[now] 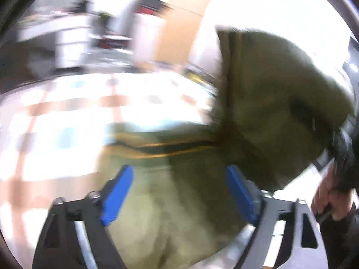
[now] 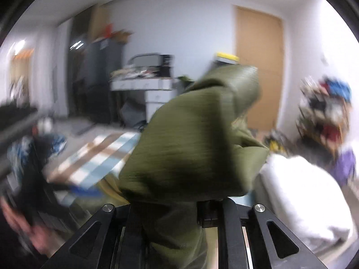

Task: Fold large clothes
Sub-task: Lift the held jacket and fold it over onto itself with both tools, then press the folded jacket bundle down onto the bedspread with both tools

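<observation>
An olive green garment [image 1: 258, 103] with a dark and yellow zip line hangs lifted in the air in the left wrist view. My left gripper [image 1: 179, 192] is open, its blue fingertips [image 1: 119, 192] spread wide with green cloth lying between them. In the right wrist view the same garment [image 2: 193, 143] bunches right in front of the camera. My right gripper [image 2: 179, 204] is shut on it, its fingertips hidden under the cloth. The frames are blurred by motion.
A checked white, blue and brown cover [image 1: 67, 121] lies below. A white bundle [image 2: 298, 190] sits at the right, with a pile of mixed clothes [image 2: 325, 112] behind it. A white desk [image 2: 148, 85], a dark cabinet [image 2: 98, 78] and a wooden door [image 2: 258, 67] stand at the back.
</observation>
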{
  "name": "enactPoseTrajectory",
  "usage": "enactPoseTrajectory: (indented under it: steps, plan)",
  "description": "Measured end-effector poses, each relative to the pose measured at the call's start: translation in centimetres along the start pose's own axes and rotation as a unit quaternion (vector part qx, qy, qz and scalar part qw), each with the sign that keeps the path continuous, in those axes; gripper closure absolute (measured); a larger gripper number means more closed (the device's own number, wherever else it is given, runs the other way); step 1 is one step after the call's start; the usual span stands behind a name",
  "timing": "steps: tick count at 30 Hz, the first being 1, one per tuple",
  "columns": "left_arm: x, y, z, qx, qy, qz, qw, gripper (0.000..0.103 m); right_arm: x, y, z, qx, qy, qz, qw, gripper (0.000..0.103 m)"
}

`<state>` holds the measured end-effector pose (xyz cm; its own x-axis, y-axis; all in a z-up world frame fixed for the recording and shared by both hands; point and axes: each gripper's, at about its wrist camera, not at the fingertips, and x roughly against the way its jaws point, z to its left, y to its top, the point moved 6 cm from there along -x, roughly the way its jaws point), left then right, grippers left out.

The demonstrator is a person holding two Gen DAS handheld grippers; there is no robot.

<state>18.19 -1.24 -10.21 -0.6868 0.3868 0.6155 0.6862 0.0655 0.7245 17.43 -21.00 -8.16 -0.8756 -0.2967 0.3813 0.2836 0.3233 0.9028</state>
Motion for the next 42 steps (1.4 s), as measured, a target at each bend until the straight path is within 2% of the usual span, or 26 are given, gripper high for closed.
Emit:
enactPoseTrajectory:
  steps: [1, 3, 5, 6, 9, 11, 13, 15, 16, 17, 20, 21, 22, 23, 25, 27, 28, 29, 32, 33, 35, 36, 38, 40, 41, 42]
  plan:
    - [1.9, -0.7, 2.9, 0.025, 0.023, -0.007, 0.9994, 0.017, -0.4, -0.7, 3.4, 0.039, 0.01, 0.007, 0.999, 0.085]
    - [4.4, -1.8, 7.0, 0.06, 0.038, -0.005, 0.9974, 0.017, -1.5, -2.6, 8.4, 0.079, 0.04, 0.033, 0.996, 0.083]
    - [6.1, -2.4, 10.0, 0.081, 0.058, -0.006, 0.995, 0.017, -3.9, -6.1, 13.5, 0.107, 0.076, 0.091, 0.987, 0.082]
    - [6.7, -2.5, 10.9, 0.085, 0.066, -0.004, 0.9942, 0.017, -5.3, -8.1, 15.4, 0.12, 0.078, 0.124, 0.982, 0.077]
    - [7.4, -1.8, 10.7, 0.077, 0.034, 0.0, 0.9964, 0.017, -5.6, -8.9, 17.1, 0.128, 0.037, 0.125, 0.983, 0.061]
    - [7.3, -0.9, 9.5, 0.055, 0.038, -0.002, 0.9977, 0.017, -5.4, -8.0, 16.7, 0.092, 0.049, 0.137, 0.985, 0.058]
    - [6.5, 0.3, 7.5, 0.027, 0.017, 0.004, 0.9995, 0.017, -4.3, -7.4, 16.6, 0.054, 0.101, 0.149, 0.982, 0.04]
    - [4.7, 1.6, 4.6, 0.005, -0.02, 0.016, 0.9997, 0.017, -2.8, -7.4, 16.4, 0.038, 0.14, 0.14, 0.979, 0.037]
    - [3.5, 2.1, 3.1, -0.002, -0.02, 0.02, 0.9996, 0.017, -1.9, -7.1, 15.8, 0.015, 0.173, 0.138, 0.975, 0.034]
    - [2.9, 2.2, 2.6, -0.01, -0.023, 0.028, 0.9993, 0.017, -1.5, -7.1, 15.1, -0.016, 0.203, 0.14, 0.969, 0.033]
    - [1.9, 2.7, 0.0, -0.023, -0.051, 0.046, 0.9974, 0.017, 0.6, -7.3, 10.5, -0.159, 0.302, 0.124, 0.932, 0.035]
    - [1.8, 2.6, -1.1, -0.03, -0.064, 0.054, 0.996, 0.017, 1.1, -7.4, 8.4, -0.206, 0.313, 0.11, 0.921, 0.035]
    - [1.8, 2.3, -2.3, -0.04, -0.074, 0.062, 0.9945, 0.017, 1.1, -7.6, 6.2, -0.243, 0.308, 0.098, 0.915, 0.035]
    - [1.8, 2.1, -3.3, -0.047, -0.088, 0.067, 0.9927, 0.017, 1.5, -7.8, 4.4, -0.266, 0.295, 0.089, 0.914, 0.035]
    - [1.4, 1.0, -6.2, -0.065, -0.14, 0.084, 0.9845, 0.017, 1.9, -8.7, 0.4, -0.299, 0.25, 0.073, 0.918, 0.033]
    - [-0.1, -0.8, -8.1, -0.089, -0.147, 0.117, 0.9781, 0.017, 1.9, -9.5, -2.0, -0.326, 0.237, 0.066, 0.913, 0.038]
    - [-1.4, -2.1, -8.7, -0.105, -0.13, 0.134, 0.9767, 0.017, 2.0, -9.8, -3.0, -0.338, 0.233, 0.061, 0.91, 0.047]
    - [-2.3, -3.0, -8.8, -0.118, -0.112, 0.146, 0.9759, 0.017, 2.2, -10.3, -3.8, -0.346, 0.232, 0.059, 0.907, 0.052]
    - [-5.4, -5.7, -6.7, -0.154, -0.01, 0.172, 0.973, 0.017, 0.4, -11.2, -4.4, -0.364, 0.244, 0.088, 0.895, 0.063]
    - [-6.2, -6.3, -5.4, -0.153, 0.004, 0.18, 0.9717, 0.02, -0.4, -11.7, -4.2, -0.366, 0.255, 0.108, 0.888, 0.064]
    - [-6.8, -7.0, -3.4, -0.135, 0.008, 0.182, 0.9739, 0.022, -1.8, -13.1, -3.5, -0.375, 0.3, 0.162, 0.862, 0.063]
    - [-6.9, -7.4, -2.7, -0.131, 0.015, 0.179, 0.975, 0.022, -2.2, -13.7, -3.0, -0.374, 0.31, 0.178, 0.856, 0.067]
    - [-6.7, -8.0, -2.0, -0.136, 0.026, 0.172, 0.9752, 0.022, -3.5, -14.7, -1.9, -0.364, 0.312, 0.213, 0.851, 0.081]
    - [-6.5, -8.4, -1.3, -0.145, 0.053, 0.159, 0.9751, 0.022, -5.0, -16.1, -0.7, -0.383, 0.331, 0.253, 0.824, 0.102]
    - [-6.7, -8.4, -1.2, -0.143, 0.059, 0.157, 0.9755, 0.022, -5.4, -16.5, -0.5, -0.395, 0.336, 0.259, 0.815, 0.103]
    - [-6.6, -8.5, -0.6, -0.134, 0.062, 0.155, 0.9768, 0.022, -5.6, -16.6, -0.4, -0.397, 0.341, 0.258, 0.812, 0.103]
